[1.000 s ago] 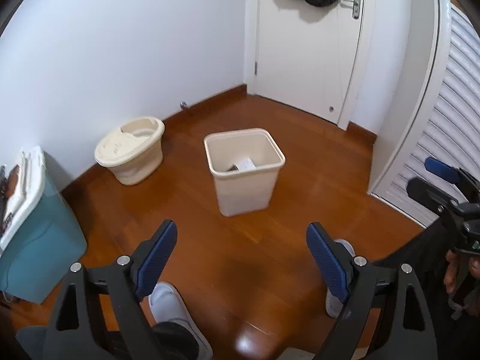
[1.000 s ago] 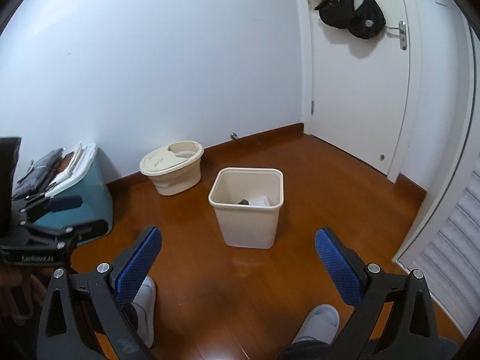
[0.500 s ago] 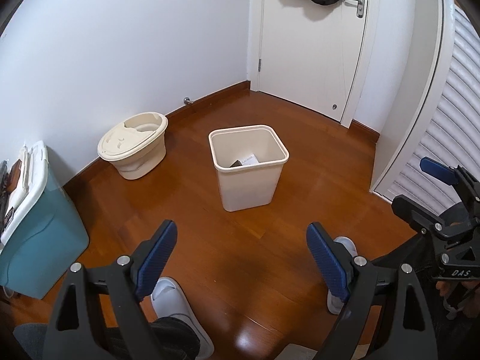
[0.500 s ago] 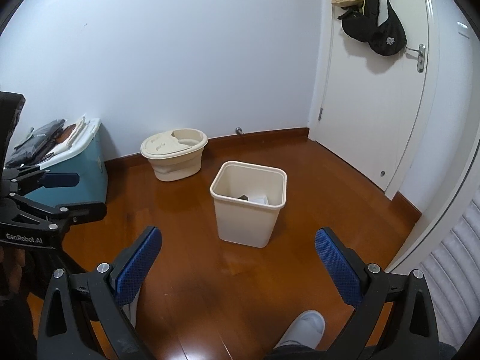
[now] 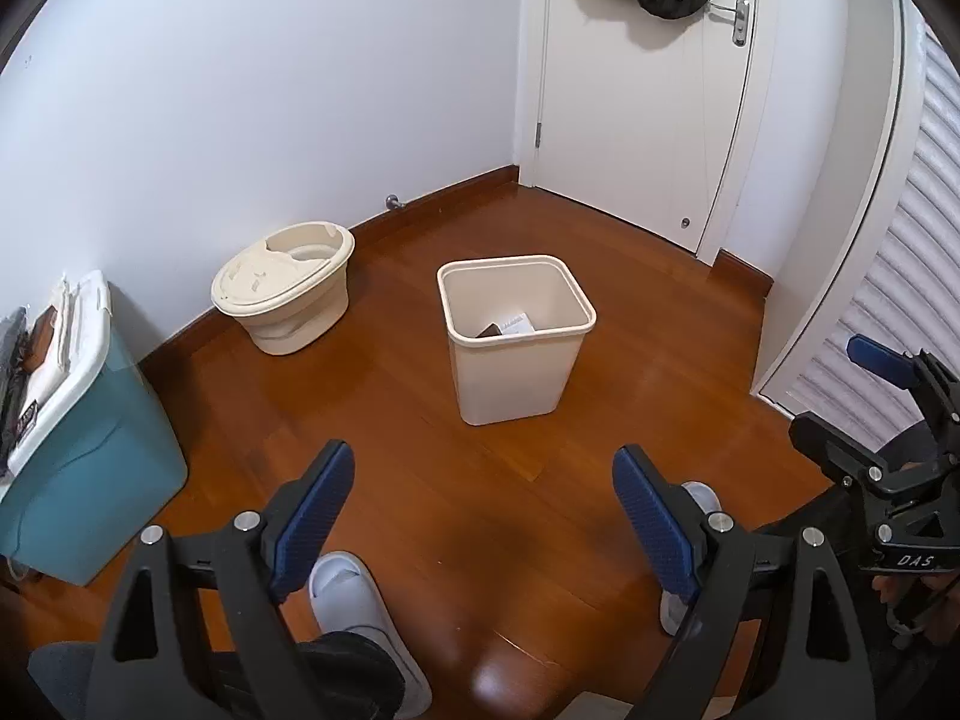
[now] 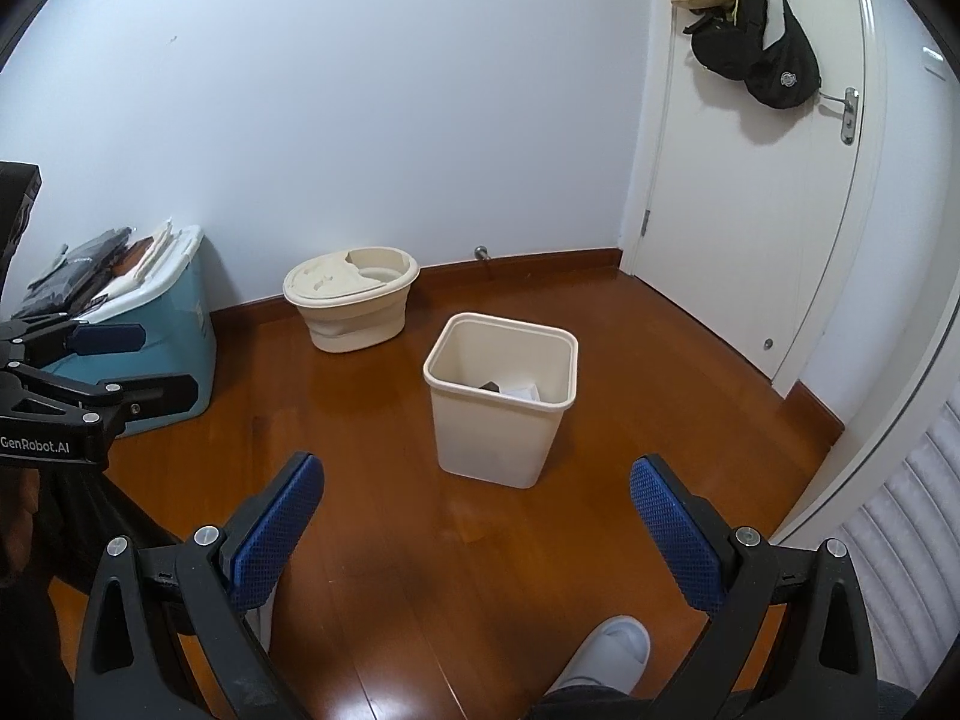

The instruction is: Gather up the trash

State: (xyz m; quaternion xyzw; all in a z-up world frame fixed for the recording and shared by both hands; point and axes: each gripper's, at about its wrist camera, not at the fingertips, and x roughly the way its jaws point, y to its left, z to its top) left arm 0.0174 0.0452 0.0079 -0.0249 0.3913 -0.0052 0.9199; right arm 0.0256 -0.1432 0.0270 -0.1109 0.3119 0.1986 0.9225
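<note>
My left gripper (image 5: 480, 510) and right gripper (image 6: 477, 525) hung spread wide, empty, short of the cream wastebasket (image 6: 501, 402). Paper scraps (image 5: 519, 324) lay inside it: light, crushable. I judged the stiff rim the best hold.

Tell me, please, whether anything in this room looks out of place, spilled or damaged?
Nothing much stands out. The square bin stands upright on the wooden floor, with a few scraps inside and no litter visible around it. The round tub by the wall also sits upright, though its lid is partly open.
</note>
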